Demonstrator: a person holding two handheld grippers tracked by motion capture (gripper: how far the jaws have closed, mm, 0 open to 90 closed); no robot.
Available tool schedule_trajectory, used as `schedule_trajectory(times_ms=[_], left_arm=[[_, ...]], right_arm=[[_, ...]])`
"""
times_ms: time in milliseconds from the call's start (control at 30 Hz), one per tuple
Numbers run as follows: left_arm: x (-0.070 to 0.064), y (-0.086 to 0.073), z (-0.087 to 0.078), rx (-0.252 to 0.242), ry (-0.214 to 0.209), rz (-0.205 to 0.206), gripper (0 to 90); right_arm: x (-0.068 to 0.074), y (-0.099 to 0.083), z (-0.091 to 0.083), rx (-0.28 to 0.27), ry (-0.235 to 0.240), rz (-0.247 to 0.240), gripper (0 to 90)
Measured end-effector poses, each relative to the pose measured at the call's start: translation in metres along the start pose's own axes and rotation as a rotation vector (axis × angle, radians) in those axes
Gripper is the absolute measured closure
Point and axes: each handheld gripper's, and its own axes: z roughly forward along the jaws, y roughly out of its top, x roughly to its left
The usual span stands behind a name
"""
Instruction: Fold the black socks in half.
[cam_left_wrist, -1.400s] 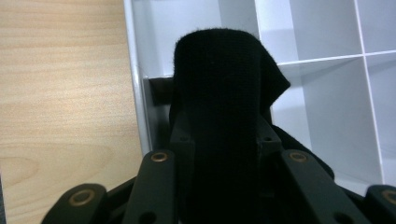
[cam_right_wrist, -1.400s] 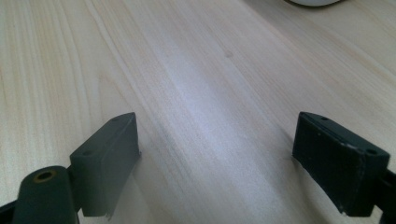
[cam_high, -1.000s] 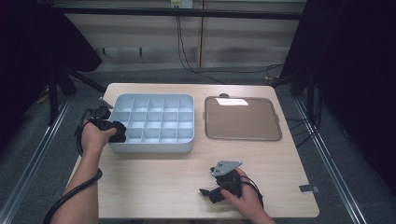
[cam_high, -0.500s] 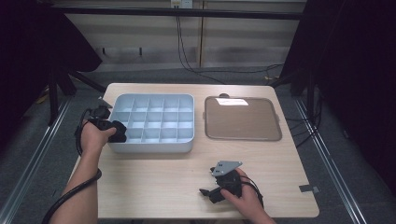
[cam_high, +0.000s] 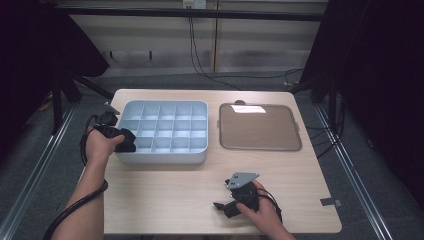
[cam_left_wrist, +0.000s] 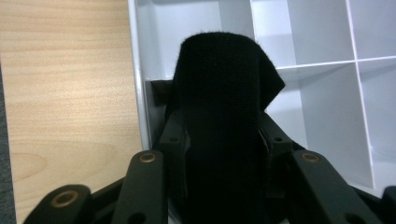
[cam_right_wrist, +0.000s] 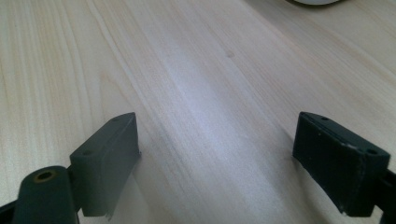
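Observation:
A pale blue tray (cam_high: 165, 156) split into several compartments stands at the table's back left. My left gripper (cam_high: 125, 142) is at the tray's left wall, over a compartment in the left column. In the left gripper view the left gripper (cam_left_wrist: 222, 123) is shut on a black fuzzy strap (cam_left_wrist: 219, 70), which stands up between the jaws above the tray's white compartments (cam_left_wrist: 322, 107). My right gripper (cam_high: 223, 205) lies low on the table near its front edge. In the right gripper view it (cam_right_wrist: 217, 158) is open over bare wood, with nothing between its jaws.
A flat brown tray (cam_high: 260, 130) with a raised rim lies to the right of the compartment tray. A small grey tape mark (cam_high: 330, 202) sits near the table's front right corner. Cables hang behind the table's far edge.

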Motion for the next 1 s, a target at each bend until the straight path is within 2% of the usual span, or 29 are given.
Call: schedule_trajectory(times_ms=[367,433,533,633,733,800,867,1000], left_arm=[[0.001,0.001,-0.007,0.003,-0.009,0.007,60.1],[0.000,0.001,-0.008,0.001,-0.008,-0.005,60.5],[0.001,0.002,-0.011,-0.002,-0.004,0.007,60.4],[0.001,0.002,-0.014,-0.008,-0.005,-0.010,60.1],[0.002,0.003,-0.017,-0.008,-0.005,0.000,60.2],[0.002,0.003,-0.019,-0.005,-0.011,-0.014,60.6],[0.003,0.004,-0.021,0.002,-0.008,-0.006,61.2],[0.003,0.005,-0.024,0.002,-0.008,-0.016,61.8]], right_arm=[[0.000,0.000,0.000,0.000,0.000,0.000,13.9],[0.000,0.000,0.000,0.000,0.001,0.000,13.9],[0.000,0.000,0.000,0.001,0.001,0.002,13.9],[0.000,0.000,0.000,0.001,0.001,0.002,13.9],[0.000,0.000,0.000,0.001,0.001,0.002,13.9],[0.000,0.000,0.000,0.001,0.001,0.000,13.9],[0.000,0.000,0.000,0.000,0.001,0.000,13.9],[0.000,0.000,0.000,0.001,0.000,0.000,13.9]])
